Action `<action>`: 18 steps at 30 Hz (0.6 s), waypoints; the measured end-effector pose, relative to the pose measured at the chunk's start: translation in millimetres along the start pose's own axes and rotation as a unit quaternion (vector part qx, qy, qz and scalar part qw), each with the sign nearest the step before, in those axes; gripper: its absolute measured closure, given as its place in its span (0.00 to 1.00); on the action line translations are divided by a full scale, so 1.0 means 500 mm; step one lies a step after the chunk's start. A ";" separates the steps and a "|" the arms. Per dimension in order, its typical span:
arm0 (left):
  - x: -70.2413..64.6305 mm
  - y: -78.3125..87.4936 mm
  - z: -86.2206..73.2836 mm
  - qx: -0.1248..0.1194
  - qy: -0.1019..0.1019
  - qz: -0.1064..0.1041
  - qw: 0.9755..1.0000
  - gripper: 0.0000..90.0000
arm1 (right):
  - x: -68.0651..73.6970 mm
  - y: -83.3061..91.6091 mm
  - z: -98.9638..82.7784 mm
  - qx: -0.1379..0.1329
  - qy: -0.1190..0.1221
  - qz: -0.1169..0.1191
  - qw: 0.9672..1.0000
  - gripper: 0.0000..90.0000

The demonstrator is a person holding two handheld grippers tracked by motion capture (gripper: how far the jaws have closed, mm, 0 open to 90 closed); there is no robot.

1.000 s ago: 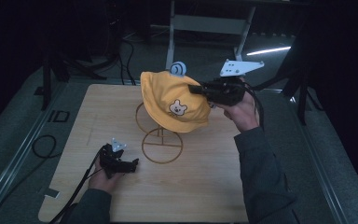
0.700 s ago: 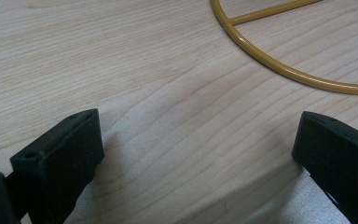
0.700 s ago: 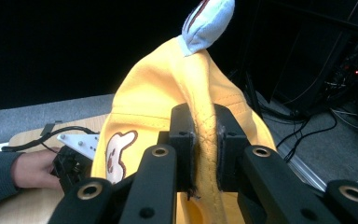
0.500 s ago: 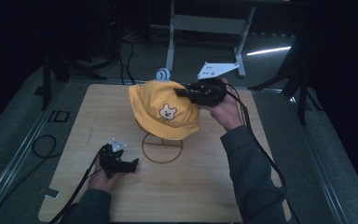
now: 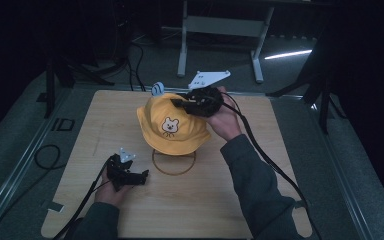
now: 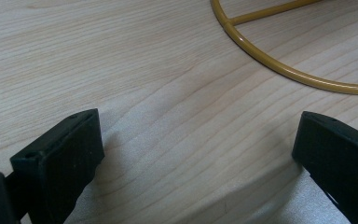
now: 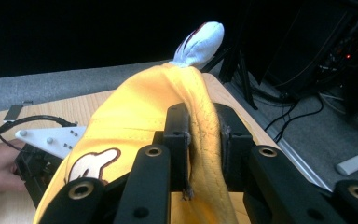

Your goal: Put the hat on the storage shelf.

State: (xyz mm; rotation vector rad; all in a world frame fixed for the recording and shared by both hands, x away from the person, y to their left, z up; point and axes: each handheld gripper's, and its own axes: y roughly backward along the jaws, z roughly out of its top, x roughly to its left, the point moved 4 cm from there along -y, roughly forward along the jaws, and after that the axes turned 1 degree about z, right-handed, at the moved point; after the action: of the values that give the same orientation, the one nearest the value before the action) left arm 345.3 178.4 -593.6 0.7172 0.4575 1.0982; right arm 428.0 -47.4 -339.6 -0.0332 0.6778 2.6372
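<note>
Near the bench's front-left corner our left gripper [image 5: 141, 176] rests with jaws wide apart, holding nothing. Just right of it stands the brass stand [image 5: 173, 161]. Above that hangs the yellow hat [image 5: 172, 130] — our right gripper [image 5: 176, 103] pinches its crown, directly over the ring. Half a second ago the hat sat higher and farther back — it has dropped toward the stand.
</note>
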 end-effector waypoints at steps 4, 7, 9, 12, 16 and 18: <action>0.000 0.000 0.000 0.000 0.000 0.000 1.000 0.02 | 0.006 -0.007 0.006 -0.002 0.001 0.000 1.000 0.85; 0.000 0.000 0.000 0.000 0.000 0.000 1.000 0.02 | 0.018 -0.012 0.014 0.000 0.016 -0.005 1.000 0.84; 0.000 0.000 0.000 0.000 0.000 0.000 1.000 0.02 | 0.020 -0.019 0.009 0.011 0.022 -0.006 1.000 0.84; 0.000 0.000 0.000 0.000 0.000 0.000 1.000 0.02 | 0.017 -0.026 0.003 0.018 0.017 -0.001 1.000 0.84; 0.000 0.000 0.000 0.000 0.000 0.000 1.000 0.02 | 0.019 -0.027 0.005 0.021 0.017 0.005 1.000 0.78; 0.000 0.000 0.000 0.000 0.000 0.000 1.000 0.02 | 0.019 -0.022 0.007 0.020 0.016 0.001 1.000 0.65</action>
State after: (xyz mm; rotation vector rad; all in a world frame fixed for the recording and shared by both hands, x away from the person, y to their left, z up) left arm 345.3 178.4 -593.7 0.7173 0.4572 1.0984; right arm 424.1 -33.3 -342.7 -0.0635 0.7417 2.6300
